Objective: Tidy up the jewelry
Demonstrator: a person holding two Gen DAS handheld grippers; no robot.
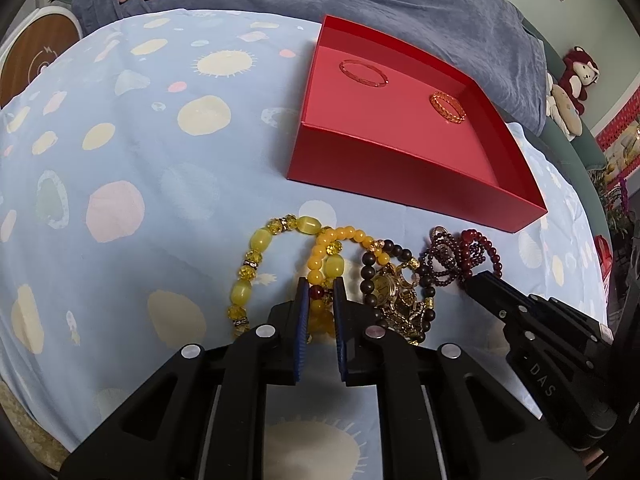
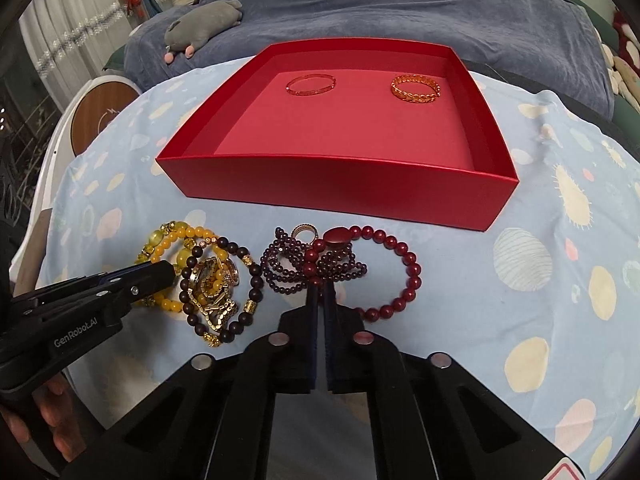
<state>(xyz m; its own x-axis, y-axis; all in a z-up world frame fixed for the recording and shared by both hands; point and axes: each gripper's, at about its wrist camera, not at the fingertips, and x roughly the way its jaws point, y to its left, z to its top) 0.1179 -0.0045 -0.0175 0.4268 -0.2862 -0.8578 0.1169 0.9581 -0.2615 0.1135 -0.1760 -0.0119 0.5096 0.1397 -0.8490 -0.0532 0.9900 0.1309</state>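
The left gripper (image 1: 321,286) is clamped on the yellow bead bracelet (image 1: 320,264), apparently by its lower beads. The right gripper (image 2: 321,292) is pinched on the red bead bracelet (image 2: 394,272). Both lie on the sheet (image 2: 500,320) before the red box (image 2: 344,184), which holds two bangles (image 2: 415,87).

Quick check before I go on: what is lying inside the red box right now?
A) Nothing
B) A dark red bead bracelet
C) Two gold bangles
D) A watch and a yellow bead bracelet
C: in the right wrist view the red box holds only a thin gold bangle and a chain-pattern gold bangle; all the beaded pieces lie outside it on the sheet.
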